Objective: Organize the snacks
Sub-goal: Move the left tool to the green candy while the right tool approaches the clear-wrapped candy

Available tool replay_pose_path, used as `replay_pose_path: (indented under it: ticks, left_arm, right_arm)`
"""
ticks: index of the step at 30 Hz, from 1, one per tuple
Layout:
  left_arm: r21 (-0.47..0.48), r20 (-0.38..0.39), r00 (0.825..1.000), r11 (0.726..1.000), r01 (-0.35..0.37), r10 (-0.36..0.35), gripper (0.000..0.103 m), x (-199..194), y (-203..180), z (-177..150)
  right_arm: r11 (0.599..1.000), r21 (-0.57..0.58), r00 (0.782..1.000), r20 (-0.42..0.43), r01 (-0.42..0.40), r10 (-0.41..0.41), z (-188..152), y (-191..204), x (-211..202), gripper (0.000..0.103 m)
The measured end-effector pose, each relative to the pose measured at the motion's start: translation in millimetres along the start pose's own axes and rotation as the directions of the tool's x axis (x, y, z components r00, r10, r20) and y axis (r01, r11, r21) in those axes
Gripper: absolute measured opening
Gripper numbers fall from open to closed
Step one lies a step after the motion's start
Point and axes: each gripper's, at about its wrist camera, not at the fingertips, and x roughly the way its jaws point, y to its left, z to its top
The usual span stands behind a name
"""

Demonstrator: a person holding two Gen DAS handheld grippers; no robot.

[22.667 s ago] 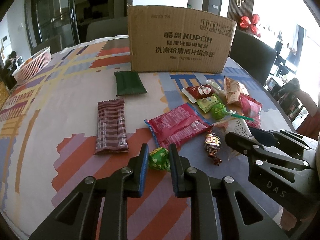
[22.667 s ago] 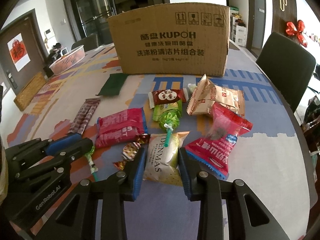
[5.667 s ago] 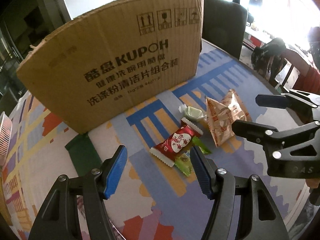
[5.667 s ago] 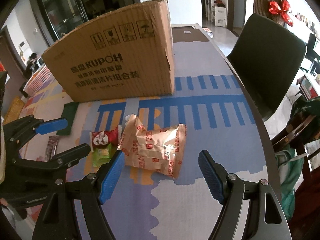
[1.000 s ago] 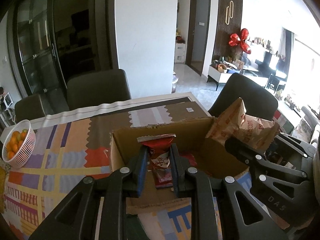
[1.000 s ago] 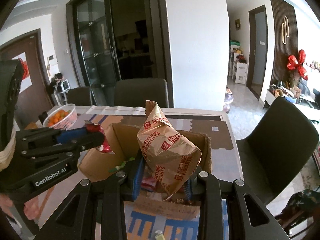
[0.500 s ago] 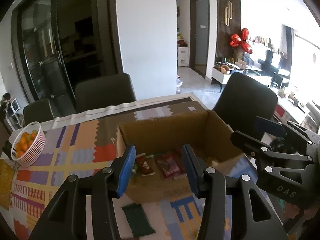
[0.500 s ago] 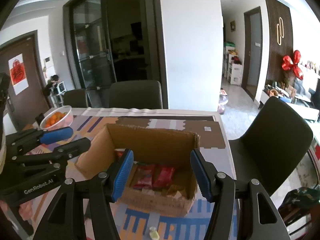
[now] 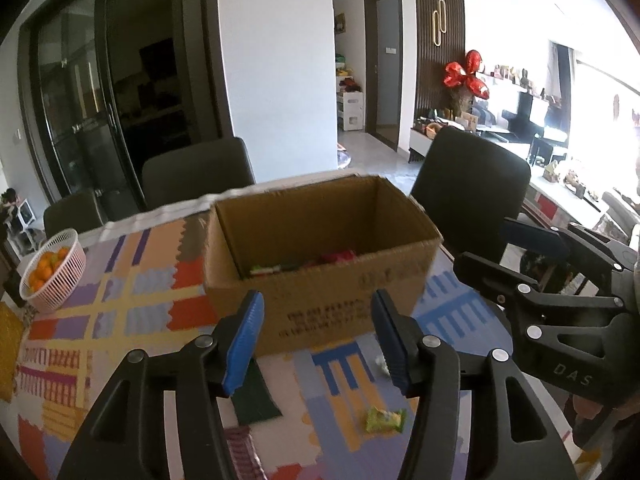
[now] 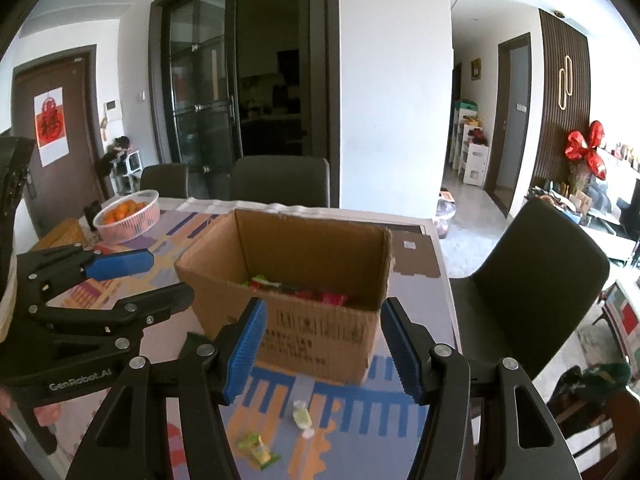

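Snacks (image 10: 298,286) lay inside the open cardboard box (image 10: 320,332) on the patterned table (image 9: 132,312). At six o'clock from it sat a green packet (image 10: 258,449) and pale candy (image 10: 301,416). Left gripper (image 9: 316,340) was empty, jaws widening; right gripper (image 10: 322,350) stood apart, empty.

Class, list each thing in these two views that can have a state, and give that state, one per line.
Cardboard box: open-topped, upright, snacks inside.
Left gripper: jaws opening, nothing between them.
Right gripper: open, empty.
Green snack packet: lying flat on the table.
Pale wrapped candy: lying on the table.
Dark green packet: flat on the table.
Pink basket: holding oranges.
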Motion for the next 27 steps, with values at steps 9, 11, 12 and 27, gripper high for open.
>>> replay_pose_path:
  ticks: [9, 11, 12, 27]
  left_arm:
    - [-0.014, -0.061, 0.997, 0.999, 0.046, -0.046, 0.056, 7, -16, -36]
    - [-0.008, -0.076, 0.996, 0.999, 0.050, -0.050, 0.056, 11, -20, -45]
    - [-0.002, -0.084, 0.995, 0.999, 0.052, -0.052, 0.056, 13, -23, -50]
    - [-0.005, -0.249, 0.959, 0.991, 0.135, -0.132, 0.057, 62, -42, -113]
  right_arm:
    - [1.000, 0.006, 0.998, -0.056, -0.003, 0.003, -37, -3, -4, 0.060]
    - [1.000, 0.006, 0.997, -0.072, -0.003, 0.004, -44, -3, -3, 0.060]
    - [1.000, 0.009, 0.997, -0.083, -0.003, 0.003, -49, -4, -2, 0.060]
    - [0.999, 0.034, 0.971, -0.241, 0.005, 0.004, -109, -10, 19, 0.060]
